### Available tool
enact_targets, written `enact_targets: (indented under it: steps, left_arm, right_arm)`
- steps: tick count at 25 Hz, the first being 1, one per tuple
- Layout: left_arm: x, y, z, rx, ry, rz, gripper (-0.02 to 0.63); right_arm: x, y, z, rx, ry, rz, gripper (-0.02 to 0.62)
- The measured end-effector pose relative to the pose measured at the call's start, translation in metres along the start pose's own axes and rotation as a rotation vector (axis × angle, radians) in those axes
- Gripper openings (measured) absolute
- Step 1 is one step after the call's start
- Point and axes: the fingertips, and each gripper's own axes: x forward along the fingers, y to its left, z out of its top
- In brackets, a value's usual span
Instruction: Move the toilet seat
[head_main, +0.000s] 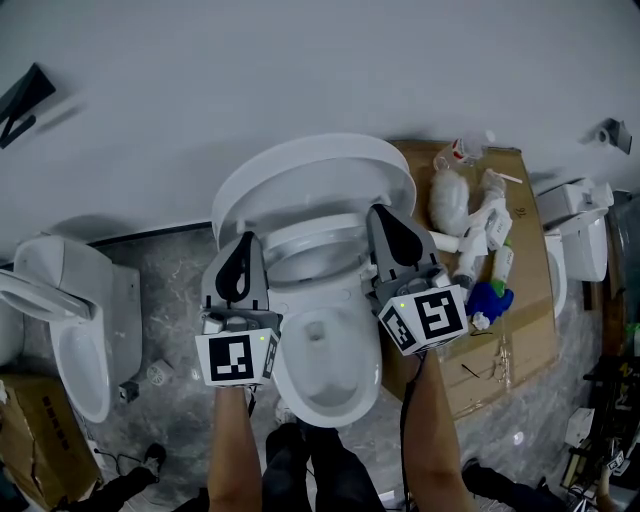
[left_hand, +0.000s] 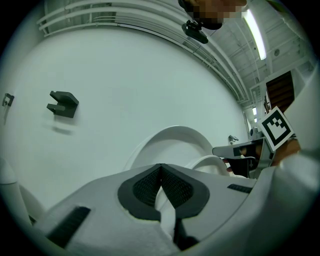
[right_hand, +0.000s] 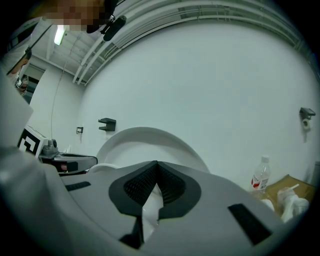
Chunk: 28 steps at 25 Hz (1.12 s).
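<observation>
Resting between the raised lid (head_main: 300, 165) and the open bowl (head_main: 330, 375), the toilet seat (head_main: 312, 238) is a smooth white oval ring at the middle of the head view (how far it tips up is unclear). The lid leans back against the plain white wall (head_main: 300, 60). Beside the seat's left edge the left tool (head_main: 244, 240) has its dark ribbed pads together, with nothing between them; the right tool (head_main: 381, 212) by the right edge is likewise closed and empty. Both flank the ring, and contact cannot be made out.

Right of the toilet, a flat cardboard sheet (head_main: 530, 300) on the floor carries white bottles (head_main: 478, 235), a clear plastic bottle (head_main: 468, 150) and a blue object (head_main: 490, 300), crowding that side. A second toilet (head_main: 85, 330) stands well apart to the left, over a brown box (head_main: 35, 445). Grey marbled floor (head_main: 175, 290) lies bare between them.
</observation>
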Motion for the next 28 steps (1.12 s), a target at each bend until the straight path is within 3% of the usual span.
enact_targets:
  steps: [10, 17, 28]
  left_arm:
    - [-0.003, -0.003, 0.000, 0.064, 0.018, 0.019, 0.011]
    - [-0.011, -0.006, 0.003, 0.064, 0.016, 0.022, 0.011]
    - [-0.037, -0.050, 0.018, 0.056, -0.017, -0.101, 0.011]
  right_arm:
    - [-0.003, 0.006, 0.002, 0.022, 0.008, 0.013, 0.014]
    - [-0.020, 0.013, -0.006, -0.015, 0.061, 0.015, 0.014]
    - [-0.073, 0.019, -0.004, -0.031, 0.059, -0.006, 0.012]
